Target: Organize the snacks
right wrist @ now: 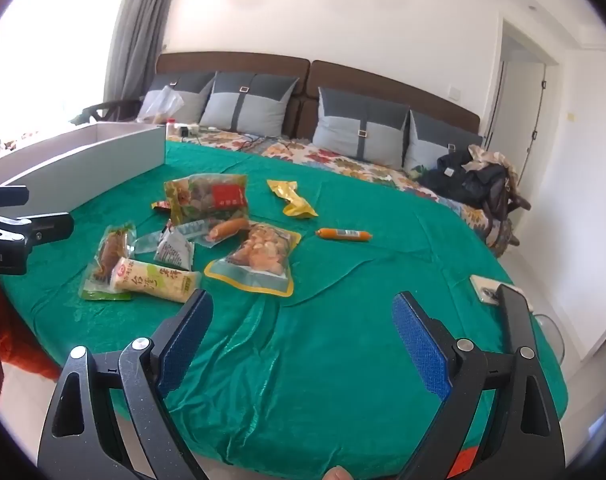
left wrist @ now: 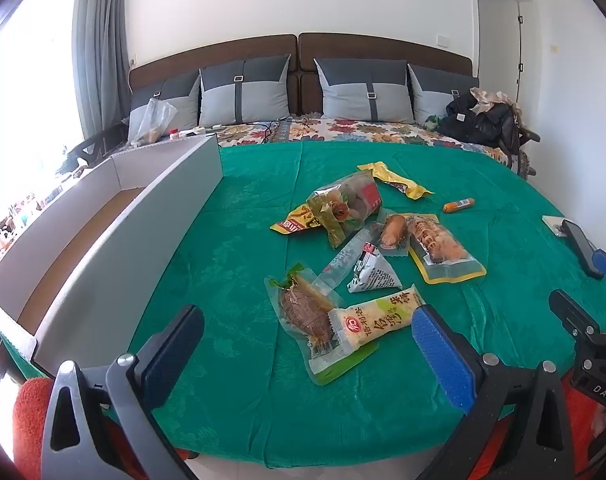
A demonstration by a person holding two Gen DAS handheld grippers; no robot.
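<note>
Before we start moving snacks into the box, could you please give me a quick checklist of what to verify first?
1. Left gripper open, nothing held: ok.
2. Right gripper open, nothing held: ok.
3. White box open-topped, at the left beside the pile: ok.
4. Box contents: cannot tell, interior mostly hidden.
5. Rice cracker pack nearest the left gripper, free on top: ok, though it overlaps the brown snack pouch.
6. Orange sausage lying apart, easy for the right gripper: ok.

Snack packets [left wrist: 367,256] lie clustered on the cloth [left wrist: 247,392], the box [left wrist: 115,216] to their left.
</note>
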